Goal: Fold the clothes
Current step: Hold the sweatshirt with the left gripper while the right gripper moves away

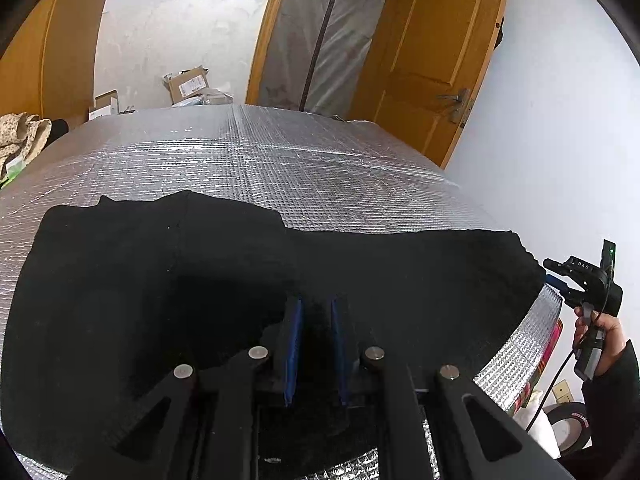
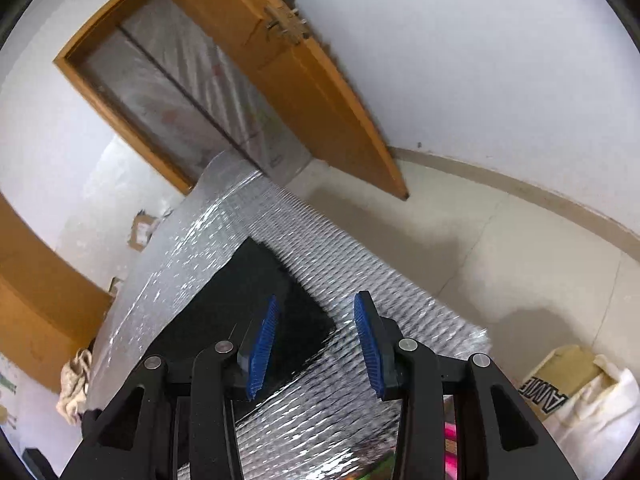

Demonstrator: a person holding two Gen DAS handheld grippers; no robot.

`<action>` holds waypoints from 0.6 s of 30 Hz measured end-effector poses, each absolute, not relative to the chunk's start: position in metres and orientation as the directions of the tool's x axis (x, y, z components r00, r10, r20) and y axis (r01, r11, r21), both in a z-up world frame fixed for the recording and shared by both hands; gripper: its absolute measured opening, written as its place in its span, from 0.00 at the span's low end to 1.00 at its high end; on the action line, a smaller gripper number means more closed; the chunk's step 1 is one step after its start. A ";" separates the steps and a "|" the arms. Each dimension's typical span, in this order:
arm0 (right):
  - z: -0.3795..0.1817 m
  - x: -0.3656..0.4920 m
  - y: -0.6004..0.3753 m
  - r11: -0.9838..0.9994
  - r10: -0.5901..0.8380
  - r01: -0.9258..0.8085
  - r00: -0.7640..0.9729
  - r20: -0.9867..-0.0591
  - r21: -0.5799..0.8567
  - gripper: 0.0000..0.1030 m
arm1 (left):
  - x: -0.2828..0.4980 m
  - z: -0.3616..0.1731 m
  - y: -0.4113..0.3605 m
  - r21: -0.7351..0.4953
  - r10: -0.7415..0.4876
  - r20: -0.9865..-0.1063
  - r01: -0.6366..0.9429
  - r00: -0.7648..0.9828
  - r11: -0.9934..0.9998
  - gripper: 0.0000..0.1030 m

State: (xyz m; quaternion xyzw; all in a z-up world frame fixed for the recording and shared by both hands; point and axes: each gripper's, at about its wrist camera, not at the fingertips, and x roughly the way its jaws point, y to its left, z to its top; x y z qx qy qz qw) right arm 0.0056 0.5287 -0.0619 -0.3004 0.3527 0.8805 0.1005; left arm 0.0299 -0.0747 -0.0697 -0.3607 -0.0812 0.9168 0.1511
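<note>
The left gripper (image 1: 316, 320) pinched the black garment's (image 1: 160, 280) near hem to anchor it — the right gripper (image 2: 316, 320) hovered open-jawed, empty, over the far corner on the foil-covered table (image 1: 280, 152).

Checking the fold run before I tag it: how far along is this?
Done: the black garment lies spread on the silver mat; whether it is already folded I cannot tell. In hand: the left gripper pinches its near edge; the right gripper is open beside the garment's corner, holding nothing. Left: the folding itself, since no neat stack shows yet.
</note>
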 end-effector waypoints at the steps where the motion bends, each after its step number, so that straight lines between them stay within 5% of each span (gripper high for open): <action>1: -0.063 0.004 0.529 -0.731 -0.049 -0.385 -0.794 -0.606 0.564 0.40 | 0.029 -0.070 -0.075 -0.259 0.337 -0.637 -0.219 -0.694 -0.941 0.15; 10: -0.063 -0.008 0.514 -0.770 -0.088 -0.352 -0.768 -0.634 0.533 0.42 | 0.030 -0.074 -0.078 -0.264 0.341 -0.630 -0.220 -0.697 -0.939 0.15; 18: -0.058 -0.008 0.520 -0.745 -0.111 -0.339 -0.786 -0.608 0.574 0.29 | 0.032 -0.076 -0.078 -0.264 0.339 -0.622 -0.218 -0.706 -0.939 0.15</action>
